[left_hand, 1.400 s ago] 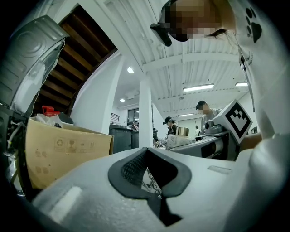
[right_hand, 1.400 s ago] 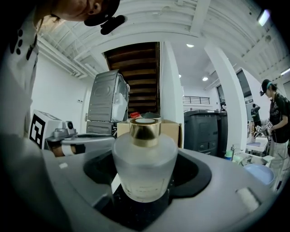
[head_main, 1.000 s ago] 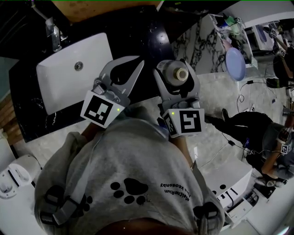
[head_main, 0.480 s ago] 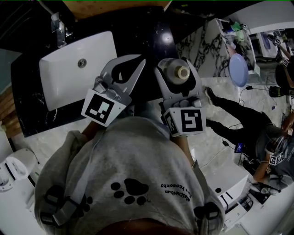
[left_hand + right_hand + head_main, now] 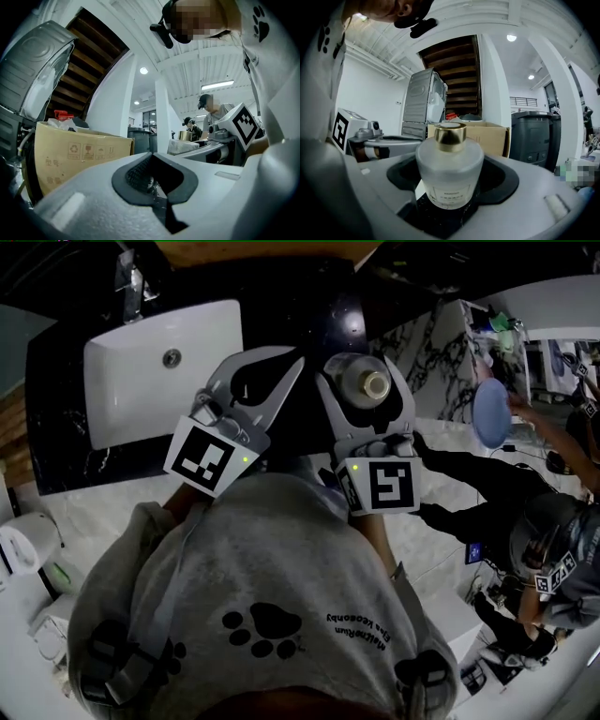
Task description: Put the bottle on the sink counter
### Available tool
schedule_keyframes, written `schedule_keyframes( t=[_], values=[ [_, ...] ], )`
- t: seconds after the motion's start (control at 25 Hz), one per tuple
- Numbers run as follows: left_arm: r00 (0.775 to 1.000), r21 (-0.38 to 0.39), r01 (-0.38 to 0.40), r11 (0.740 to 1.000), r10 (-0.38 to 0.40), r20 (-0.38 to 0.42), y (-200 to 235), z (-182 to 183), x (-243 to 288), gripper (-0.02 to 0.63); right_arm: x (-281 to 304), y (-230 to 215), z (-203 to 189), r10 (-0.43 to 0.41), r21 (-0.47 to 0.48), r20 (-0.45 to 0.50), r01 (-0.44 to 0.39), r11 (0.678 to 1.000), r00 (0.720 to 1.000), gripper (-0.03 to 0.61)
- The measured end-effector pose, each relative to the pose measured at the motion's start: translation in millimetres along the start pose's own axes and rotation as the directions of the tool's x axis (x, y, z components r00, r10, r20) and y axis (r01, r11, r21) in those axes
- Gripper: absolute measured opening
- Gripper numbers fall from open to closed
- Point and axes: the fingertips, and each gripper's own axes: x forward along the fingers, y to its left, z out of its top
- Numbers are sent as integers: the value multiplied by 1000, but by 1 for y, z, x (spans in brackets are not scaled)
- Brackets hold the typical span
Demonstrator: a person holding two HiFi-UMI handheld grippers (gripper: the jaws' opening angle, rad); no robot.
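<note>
A frosted glass bottle [image 5: 362, 388] with a gold cap stands upright between the fingers of my right gripper [image 5: 361, 369], which is shut on its body. The right gripper view shows the bottle [image 5: 449, 173] wedged between the dark pads of that gripper [image 5: 451, 190]. Beside it, my left gripper [image 5: 298, 362] is shut with nothing in it, its pads meeting in the left gripper view [image 5: 158, 190]. Both hang over the black sink counter [image 5: 309, 296], just right of the white basin [image 5: 141, 371].
A faucet [image 5: 131, 277] stands behind the basin. A marble-patterned panel [image 5: 422, 343] rises right of the counter. People in dark clothes [image 5: 487, 493] move at the right near a blue round plate [image 5: 489, 409]. A white appliance [image 5: 23, 540] sits at the left. A cardboard box [image 5: 79, 150] lies ahead.
Both grippers have come slightly nearer the counter and basin, keeping the same hold. The person at the right has shifted.
</note>
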Motion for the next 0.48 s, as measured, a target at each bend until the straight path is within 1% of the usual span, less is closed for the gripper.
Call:
schedule_keyframes(
  t=[0.24, 0.36, 0.48],
  values=[
    [998, 8, -65, 998, 65, -23, 12, -4, 11, -3, 22, -11, -1, 79, -9, 8, -79, 997, 997, 336],
    [995, 19, -90, 996, 90, -28, 16, -3, 19, -3, 33, -17, 2, 109, 14, 13, -109, 994, 994, 336],
    [993, 22, -112, 993, 113, -43, 19, -6, 30, -3, 40, -32, -7, 135, -6, 13, -135, 991, 991, 336]
  ],
)
